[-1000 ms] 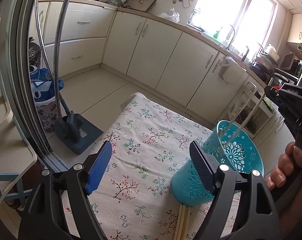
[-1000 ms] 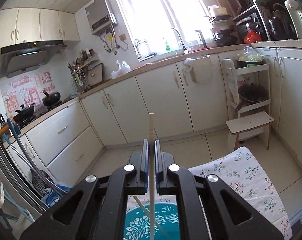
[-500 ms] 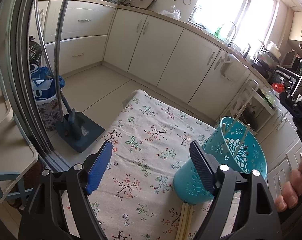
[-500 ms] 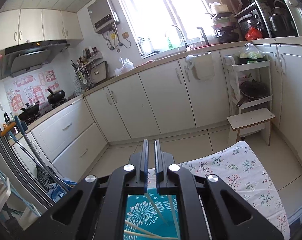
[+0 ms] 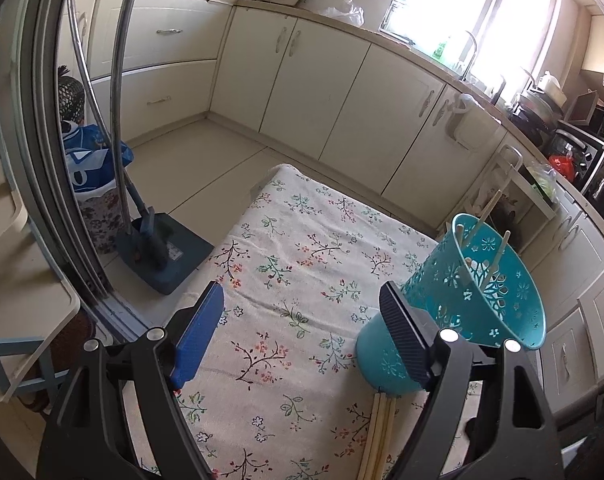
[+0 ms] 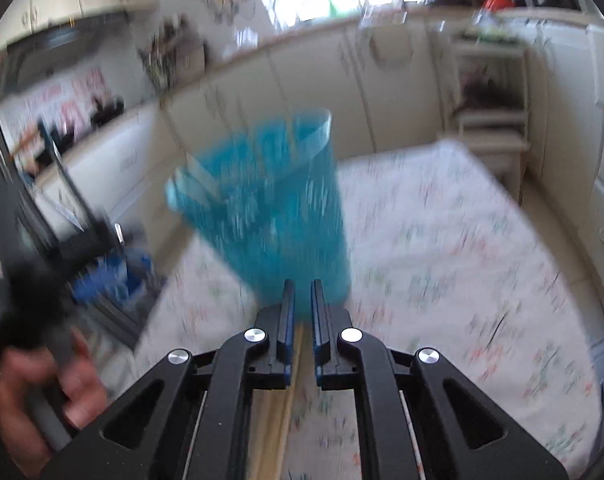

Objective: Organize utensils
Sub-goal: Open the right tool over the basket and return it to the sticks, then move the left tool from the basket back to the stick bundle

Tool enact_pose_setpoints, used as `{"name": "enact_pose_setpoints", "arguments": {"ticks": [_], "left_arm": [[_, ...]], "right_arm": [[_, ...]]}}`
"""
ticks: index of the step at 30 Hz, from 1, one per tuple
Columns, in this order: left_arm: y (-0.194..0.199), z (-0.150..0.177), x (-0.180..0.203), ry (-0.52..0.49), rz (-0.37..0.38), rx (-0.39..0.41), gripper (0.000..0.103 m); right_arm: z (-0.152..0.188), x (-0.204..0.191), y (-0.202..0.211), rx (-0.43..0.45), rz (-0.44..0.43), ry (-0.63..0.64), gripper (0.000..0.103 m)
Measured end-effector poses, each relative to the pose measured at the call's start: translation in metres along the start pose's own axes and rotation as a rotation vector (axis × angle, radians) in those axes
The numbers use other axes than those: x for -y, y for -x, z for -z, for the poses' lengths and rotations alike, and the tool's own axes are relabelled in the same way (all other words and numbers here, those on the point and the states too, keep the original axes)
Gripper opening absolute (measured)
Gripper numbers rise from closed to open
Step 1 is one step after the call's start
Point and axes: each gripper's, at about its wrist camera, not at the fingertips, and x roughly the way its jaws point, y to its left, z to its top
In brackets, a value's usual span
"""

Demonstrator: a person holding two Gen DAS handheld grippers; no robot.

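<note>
Chopsticks (image 6: pixel 279 412) lie on your bench (image 6: pixel 442 260), long axis toward twelve o'clock, under your right tongs (image 6: pixel 300 312), clenched and empty; cup (image 6: pixel 277 208) beyond. Left tongs (image 5: pixel 302 336) released.

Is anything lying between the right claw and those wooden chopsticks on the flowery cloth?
Nothing visible does. The right claw hangs just above the chopsticks, which lie bare on the tablecloth in line with its narrow gap. The teal holder stands beyond their far ends, not between.
</note>
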Motion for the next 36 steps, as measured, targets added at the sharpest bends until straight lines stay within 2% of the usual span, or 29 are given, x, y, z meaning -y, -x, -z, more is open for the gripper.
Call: {"name": "enact_pose_setpoints", "arguments": {"ticks": [2, 8, 17, 20, 27, 32, 36], "left_arm": [[-0.002, 0.001, -0.001, -0.008, -0.008, -0.009, 0.076], [-0.008, 0.0, -0.005, -0.006, -0.019, -0.036, 0.077], [-0.014, 0.004, 0.002, -0.064, -0.024, -0.059, 0.078], [-0.019, 0.008, 0.005, -0.1, -0.033, -0.085, 0.079], [-0.037, 0.028, 0.015, -0.218, -0.045, -0.178, 0.079], [-0.051, 0.052, 0.028, -0.327, -0.039, -0.282, 0.079], [-0.053, 0.068, 0.041, -0.412, -0.045, -0.311, 0.079]], "right_arm": [[0.01, -0.003, -0.018, -0.056, -0.006, 0.021, 0.008], [0.026, -0.009, -0.046, -0.133, 0.037, 0.074, 0.008], [0.027, -0.014, -0.052, -0.124, 0.04, 0.112, 0.008], [0.027, -0.017, -0.052, -0.134, 0.017, 0.125, 0.008], [0.029, -0.019, -0.056, -0.144, 0.047, 0.18, 0.008], [0.028, -0.005, -0.052, -0.139, 0.053, 0.146, 0.008], [0.026, 0.009, -0.049, -0.134, 0.052, 0.115, 0.008]]}}
